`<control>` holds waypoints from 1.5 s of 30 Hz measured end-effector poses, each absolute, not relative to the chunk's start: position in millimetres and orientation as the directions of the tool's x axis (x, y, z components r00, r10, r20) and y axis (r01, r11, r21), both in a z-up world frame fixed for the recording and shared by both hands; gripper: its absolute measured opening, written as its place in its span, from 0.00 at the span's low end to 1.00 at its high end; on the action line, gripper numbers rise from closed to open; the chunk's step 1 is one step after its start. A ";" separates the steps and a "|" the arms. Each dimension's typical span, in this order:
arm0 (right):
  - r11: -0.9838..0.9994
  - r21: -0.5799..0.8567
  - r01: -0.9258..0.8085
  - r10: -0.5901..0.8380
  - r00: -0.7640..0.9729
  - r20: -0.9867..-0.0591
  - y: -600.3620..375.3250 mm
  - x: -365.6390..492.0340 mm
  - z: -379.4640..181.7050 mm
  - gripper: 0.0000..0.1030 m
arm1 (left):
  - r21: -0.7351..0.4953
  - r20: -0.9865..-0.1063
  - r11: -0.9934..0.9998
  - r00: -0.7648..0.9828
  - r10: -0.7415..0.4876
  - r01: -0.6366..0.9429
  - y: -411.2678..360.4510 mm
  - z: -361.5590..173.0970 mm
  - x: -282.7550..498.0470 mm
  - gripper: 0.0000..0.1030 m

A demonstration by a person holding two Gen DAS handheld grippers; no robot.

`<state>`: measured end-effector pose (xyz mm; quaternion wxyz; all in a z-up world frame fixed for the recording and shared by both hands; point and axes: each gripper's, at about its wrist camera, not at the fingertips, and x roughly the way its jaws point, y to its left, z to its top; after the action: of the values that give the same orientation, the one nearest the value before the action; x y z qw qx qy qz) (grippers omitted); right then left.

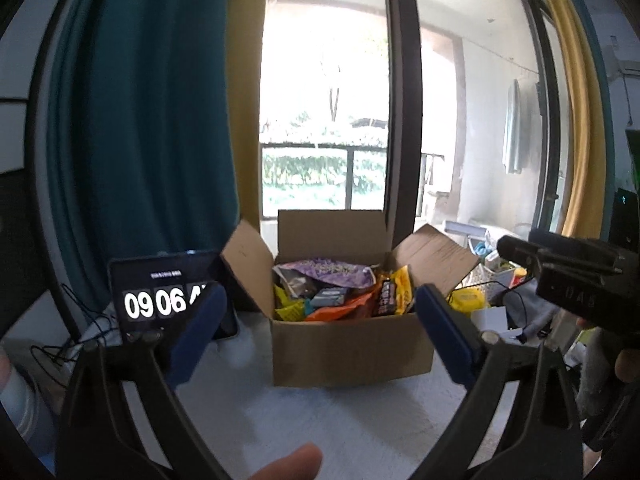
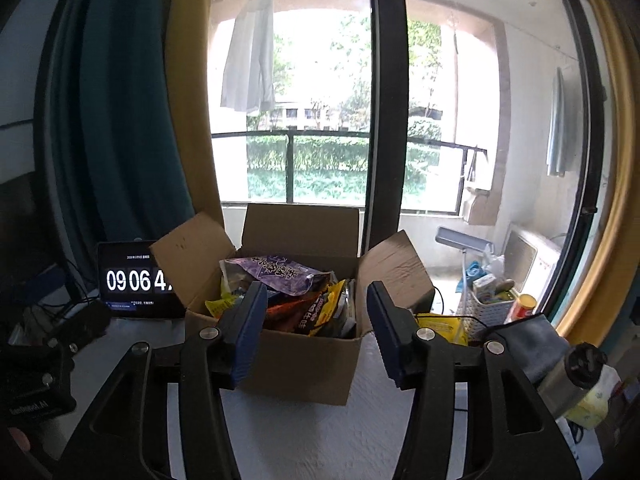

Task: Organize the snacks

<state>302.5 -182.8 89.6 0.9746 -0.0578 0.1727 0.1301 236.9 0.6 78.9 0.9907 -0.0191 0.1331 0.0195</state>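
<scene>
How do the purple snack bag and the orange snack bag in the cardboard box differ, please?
The purple snack bag lies on top of the pile toward the back; the orange snack bag sits lower, near the front wall. The purple one carries pale lettering; the orange one looks plain. Both lie inside the open cardboard box.

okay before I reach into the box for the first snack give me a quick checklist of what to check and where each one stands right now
1. Left gripper open and empty: ok, jaws spread wide with nothing between them.
2. Right gripper open and empty: ok.
3. Cardboard box flaps folded out of the way: ok, the top is open.
4. A snack easy to grab: ok, the purple bag lies on top of the pile.
5. Grippers apart from each other: ok, the right one sits off to the side in the left wrist view.
6. A spot to sort the snacks into: cannot tell, no tray or second container is clearly visible.
</scene>
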 end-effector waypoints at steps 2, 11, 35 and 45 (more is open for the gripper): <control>0.959 -0.076 -0.274 0.233 0.911 -0.341 -185.5 290.1 89.1 0.54 | -0.036 -0.242 0.999 0.970 0.029 -0.039 -1.0 79.7 221.2 0.94; 0.951 -0.116 -0.286 0.243 0.926 -0.288 -192.9 233.5 81.0 0.55 | 0.015 -0.171 0.999 0.985 0.032 -0.030 -8.9 73.8 169.2 0.94; 0.968 -0.089 -0.233 0.210 0.954 -0.213 -231.8 138.3 30.1 0.61 | -0.060 -0.168 0.995 0.983 0.072 -0.083 6.4 5.3 66.9 0.94; 0.974 -0.100 -0.205 0.186 0.967 -0.174 -239.1 109.0 21.2 0.62 | -0.003 -0.125 0.996 0.989 0.085 -0.086 -2.8 12.7 64.4 0.94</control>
<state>109.0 -239.1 21.2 0.9900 -0.0587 0.0820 0.0989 64.4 -2.8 12.7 0.9971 -0.0043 0.0626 0.0426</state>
